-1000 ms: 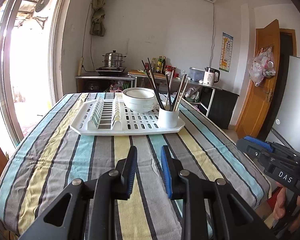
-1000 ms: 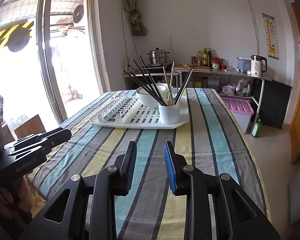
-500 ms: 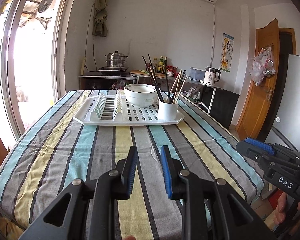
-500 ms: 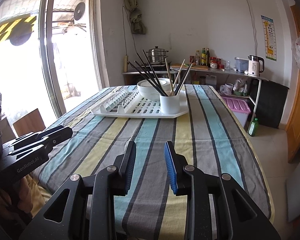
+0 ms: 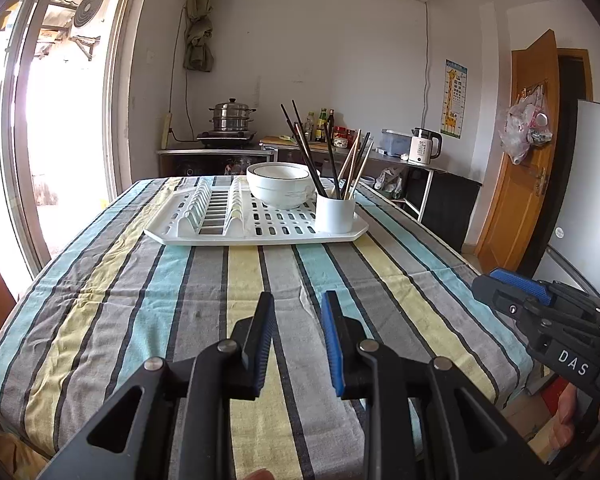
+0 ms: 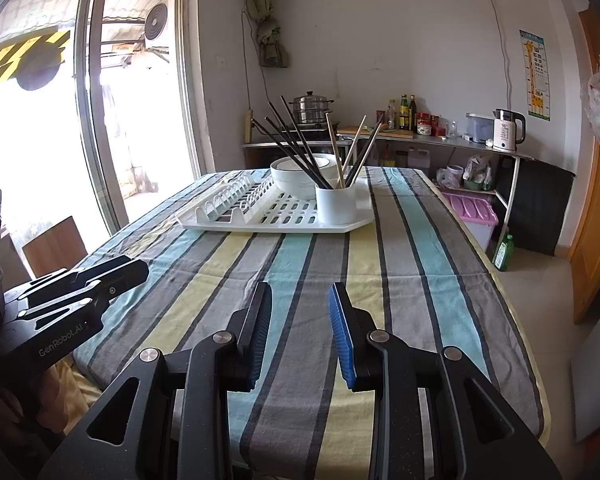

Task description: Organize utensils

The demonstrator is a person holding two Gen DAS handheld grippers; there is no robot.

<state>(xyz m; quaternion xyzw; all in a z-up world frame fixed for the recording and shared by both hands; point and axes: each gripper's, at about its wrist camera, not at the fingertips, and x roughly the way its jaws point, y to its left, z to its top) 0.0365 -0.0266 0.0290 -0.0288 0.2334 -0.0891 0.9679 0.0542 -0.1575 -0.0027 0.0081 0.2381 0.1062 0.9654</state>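
Observation:
A white drying rack lies at the far end of the striped table. On it stand a white cup holding several black and wooden chopsticks and a white bowl. My left gripper is open and empty, low over the table's near end. My right gripper is open and empty, also over the near end. Each gripper shows in the other's view: the right one at the right, the left one at the left.
The striped tablecloth covers the table. A glass door is at the left, a wooden chair beside the table's left edge. A counter with pot, bottles and kettle stands behind. A purple bin sits on the floor at the right.
Both grippers have pulled back from the rack and dropped lower toward the table's near end; the rack now looks farther away. Both stay open and empty.

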